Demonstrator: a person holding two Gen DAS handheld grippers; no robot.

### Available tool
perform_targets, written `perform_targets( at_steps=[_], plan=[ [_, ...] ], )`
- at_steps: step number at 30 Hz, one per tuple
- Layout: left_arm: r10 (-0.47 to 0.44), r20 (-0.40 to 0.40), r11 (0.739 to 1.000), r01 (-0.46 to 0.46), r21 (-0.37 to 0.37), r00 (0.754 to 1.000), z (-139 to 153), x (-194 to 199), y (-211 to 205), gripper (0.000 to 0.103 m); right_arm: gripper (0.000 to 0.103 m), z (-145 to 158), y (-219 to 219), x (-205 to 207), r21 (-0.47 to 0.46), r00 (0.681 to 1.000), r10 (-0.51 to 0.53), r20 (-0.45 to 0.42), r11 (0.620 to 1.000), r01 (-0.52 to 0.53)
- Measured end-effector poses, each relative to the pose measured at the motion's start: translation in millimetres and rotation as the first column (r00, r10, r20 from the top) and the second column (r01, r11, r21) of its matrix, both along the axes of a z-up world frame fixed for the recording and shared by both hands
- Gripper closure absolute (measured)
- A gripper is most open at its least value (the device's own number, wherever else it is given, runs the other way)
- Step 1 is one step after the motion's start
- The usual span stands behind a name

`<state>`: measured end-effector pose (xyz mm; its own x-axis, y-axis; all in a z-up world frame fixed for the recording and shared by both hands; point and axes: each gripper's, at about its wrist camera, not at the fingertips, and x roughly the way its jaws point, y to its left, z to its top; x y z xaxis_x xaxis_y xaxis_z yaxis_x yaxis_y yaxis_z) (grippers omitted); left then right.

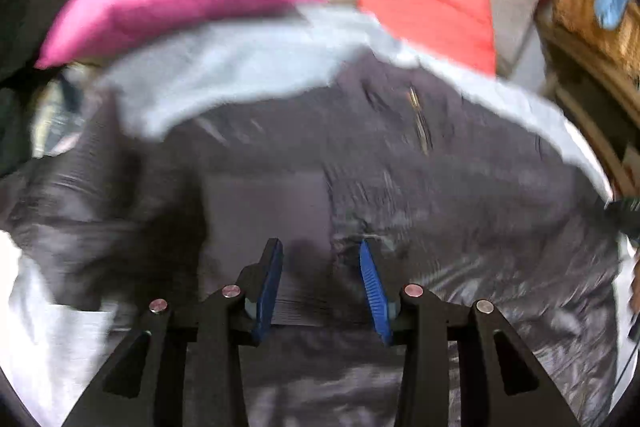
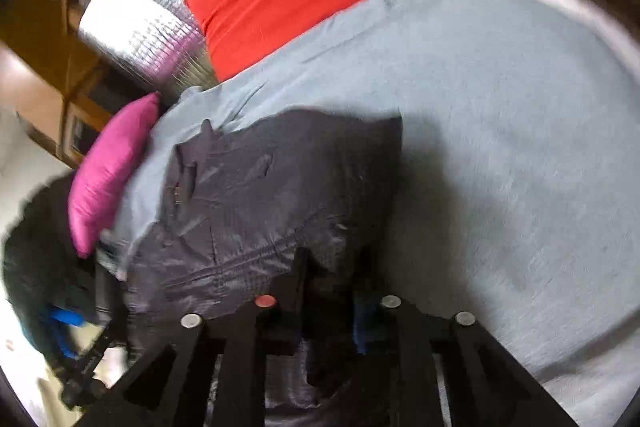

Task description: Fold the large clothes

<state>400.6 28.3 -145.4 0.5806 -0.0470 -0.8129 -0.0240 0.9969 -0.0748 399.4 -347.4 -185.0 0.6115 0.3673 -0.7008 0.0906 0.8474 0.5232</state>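
Left gripper [image 1: 320, 251], lower centre: jaws partly open, empty, above the dark jacket [image 1: 360, 167]. Right gripper [image 2: 332, 267], lower centre: jaws closed on the jacket's hem.

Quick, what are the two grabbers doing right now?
Left gripper: open, nothing pinched, above the dark jacket.
Right gripper: shut on the dark jacket's edge.

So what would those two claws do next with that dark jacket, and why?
Probably the left claw should close on the dark jacket. Its blue pads stand apart with nothing pinched, while the right claw seems shut on the jacket's edge, which lies rumpled on the grey sheet. Both need a hold before folding.
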Motion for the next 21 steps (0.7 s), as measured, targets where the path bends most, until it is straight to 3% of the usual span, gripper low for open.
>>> perform_targets(
  at_steps=[2,4,6,10,12,14,16,18,20,21],
  plan=[
    [0.001,-0.03,1.0,0.0,0.022,1.0,-16.1,6.6,-3.9,0.062,0.09,7.7,5.2,-1.5,-0.096,0.999,-0.007,0.036,0.995,0.011],
    [-0.01,-0.017,0.998,0.011,0.057,1.0,-17.7,6.5,-8.7,0.062,0.09,-5.5,10.7,5.2,-0.158,1.0,0.006,-0.012,0.987,-0.008],
    [-0.006,-0.025,0.999,0.007,0.053,1.0,-17.3,7.2,-6.5,0.062,0.086,-14.6,15.5,4.7,-0.211,1.0,0.005,0.001,0.977,-0.005],
    [0.009,-0.024,1.0,-0.009,0.029,1.0,-12.9,8.2,-2.2,0.061,0.064,-5.0,2.4,-13.5,-0.161,0.996,-0.076,0.036,0.984,0.081],
    [0.028,0.019,0.999,-0.029,0.03,0.999,-2.1,2.5,-0.9,0.06,0.061,13.8,0.9,-31.7,-0.203,0.99,-0.112,0.086,0.971,0.127],
    [0.036,0.075,0.999,-0.039,0.036,0.997,11.4,-6.4,-4.5,0.059,0.04,32.9,6.2,-50.9,-0.188,0.983,-0.106,0.147,0.973,0.133],
    [0.032,0.11,0.998,-0.038,0.051,0.993,18.2,-11.7,-9.5,0.05,0.04,46.9,18.9,-66.1,-0.147,0.98,-0.051,0.193,0.986,0.08],
    [0.007,0.095,0.997,-0.014,0.072,0.995,13.5,-8.6,-15.4,0.05,0.04,48.8,41.2,-77.1,-0.127,0.978,0.059,0.199,0.991,-0.034],
    [0.018,0.037,0.995,-0.022,0.101,0.999,-0.1,1.1,-18.7,0.05,0.04,35.1,54.9,-79.1,-0.107,0.979,0.125,0.158,0.988,-0.109],
    [0.029,-0.029,0.994,-0.025,0.105,0.999,-13.8,8.3,-17.9,0.049,0.04,27.7,58.0,-78.0,-0.114,0.982,0.133,0.132,0.986,-0.119]
  ],
)
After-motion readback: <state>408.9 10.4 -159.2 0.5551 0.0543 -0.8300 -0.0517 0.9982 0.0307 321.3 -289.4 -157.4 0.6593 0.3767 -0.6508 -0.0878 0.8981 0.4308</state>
